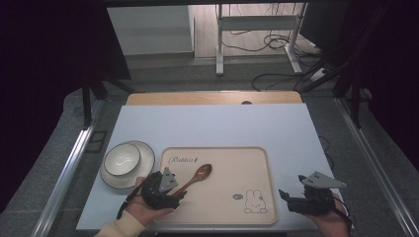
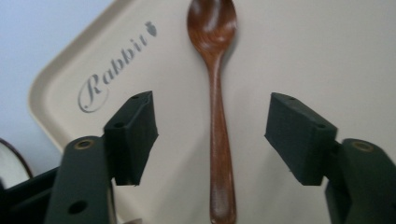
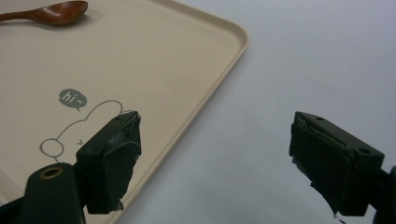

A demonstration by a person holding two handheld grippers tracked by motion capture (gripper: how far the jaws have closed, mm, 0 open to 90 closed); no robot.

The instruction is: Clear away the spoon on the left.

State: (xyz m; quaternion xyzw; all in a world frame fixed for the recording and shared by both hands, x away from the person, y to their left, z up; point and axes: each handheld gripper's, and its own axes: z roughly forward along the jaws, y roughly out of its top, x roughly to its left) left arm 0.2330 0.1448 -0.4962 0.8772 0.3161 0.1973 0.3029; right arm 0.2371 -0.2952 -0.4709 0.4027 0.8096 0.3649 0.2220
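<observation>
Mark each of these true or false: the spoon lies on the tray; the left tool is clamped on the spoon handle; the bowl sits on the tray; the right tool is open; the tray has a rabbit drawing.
1. The wooden spoon lies on the tray. True.
2. The left tool is clamped on the spoon handle. False: its jaws stand open on either side of the handle, not touching it.
3. The bowl sits on the tray. False: it sits on a plate on the table, left of the tray.
4. The right tool is open. True.
5. The tray has a rabbit drawing. True.
</observation>
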